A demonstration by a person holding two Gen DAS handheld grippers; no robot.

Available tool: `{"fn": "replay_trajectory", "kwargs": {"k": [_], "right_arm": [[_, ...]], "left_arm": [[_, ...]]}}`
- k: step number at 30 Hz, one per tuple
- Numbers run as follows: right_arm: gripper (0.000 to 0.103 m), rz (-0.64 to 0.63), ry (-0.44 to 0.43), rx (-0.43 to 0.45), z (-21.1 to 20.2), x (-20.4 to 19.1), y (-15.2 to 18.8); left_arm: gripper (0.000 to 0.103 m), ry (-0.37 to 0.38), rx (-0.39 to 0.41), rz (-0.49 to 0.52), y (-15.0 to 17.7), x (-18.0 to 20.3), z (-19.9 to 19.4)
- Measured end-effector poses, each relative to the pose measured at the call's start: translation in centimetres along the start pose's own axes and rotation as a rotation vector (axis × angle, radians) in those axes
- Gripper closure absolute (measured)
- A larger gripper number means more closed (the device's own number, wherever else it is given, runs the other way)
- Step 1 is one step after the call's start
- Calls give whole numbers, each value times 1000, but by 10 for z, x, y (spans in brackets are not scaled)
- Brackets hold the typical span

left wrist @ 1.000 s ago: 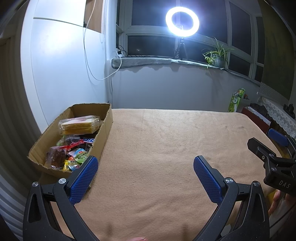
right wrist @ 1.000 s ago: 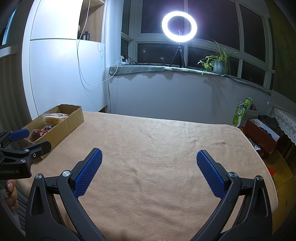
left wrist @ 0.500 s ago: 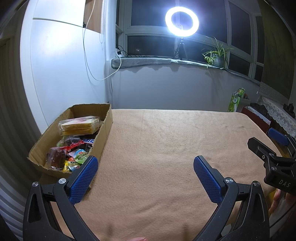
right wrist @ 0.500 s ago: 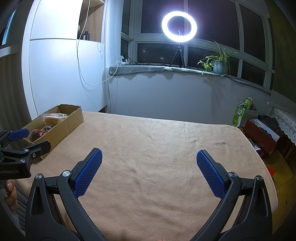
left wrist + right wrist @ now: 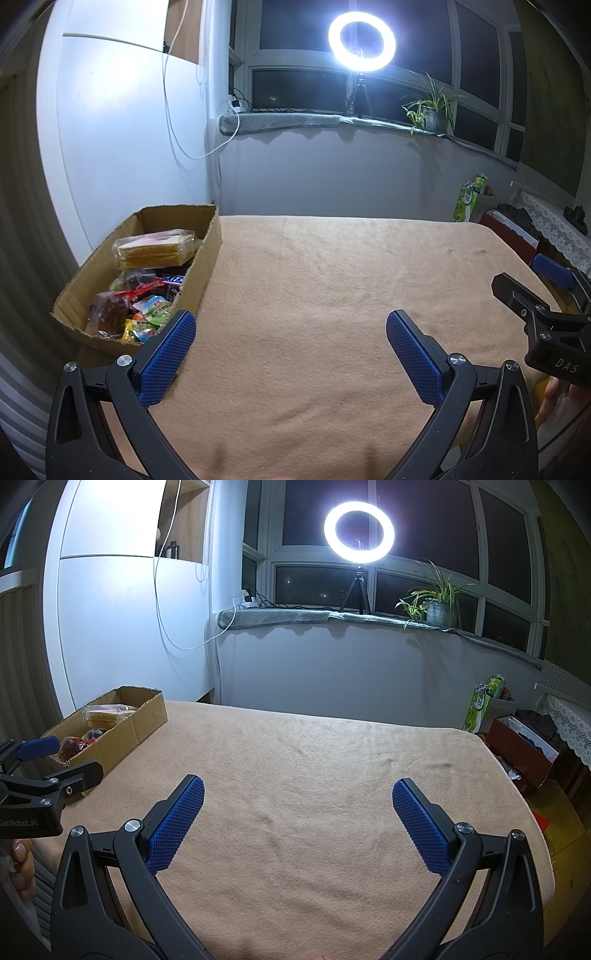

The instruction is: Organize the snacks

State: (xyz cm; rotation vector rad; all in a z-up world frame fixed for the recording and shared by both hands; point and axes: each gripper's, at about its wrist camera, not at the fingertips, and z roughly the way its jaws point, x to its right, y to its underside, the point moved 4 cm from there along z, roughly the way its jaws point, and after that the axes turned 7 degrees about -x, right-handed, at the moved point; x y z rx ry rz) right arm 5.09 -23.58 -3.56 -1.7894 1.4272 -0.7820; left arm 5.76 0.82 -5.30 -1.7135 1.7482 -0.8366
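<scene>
Two grippers, both with jaws spread wide and nothing between the blue pads. Left gripper hovers over the near part of the tan blanket; right gripper hovers over the same blanket, off to the left gripper's right side.

One cardboard box, open-topped, ahead and to the left of the left gripper, its near corner just beyond that gripper's left pad. From the right gripper it sits far forward-left, past the left gripper's body.

Snacks inside, counted where readable:
- one clear-wrapped stack of sliced cake or bread, pale yellow, at the box's far end
- one Snickers bar, brown wrapper, mid-box
- one dark brown item in a clear wrap, near end
- several small bright green, yellow and red packets jumbled at the near end; exact number unclear

No snack lies on the blanket.

One ring light, lit, straight ahead on the windowsill. One potted spider plant right of it.
</scene>
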Motion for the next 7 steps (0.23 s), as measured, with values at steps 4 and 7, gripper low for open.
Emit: {"fn": "replay_trajectory", "kwargs": {"k": [4,7], "right_arm": [[0,1,0,1,0,1,0],[0,0,0,0,1,0,0]], "left_arm": [[0,-72,63,12,1,0,-8],[0,-68,65,14,-1,0,-9]]}}
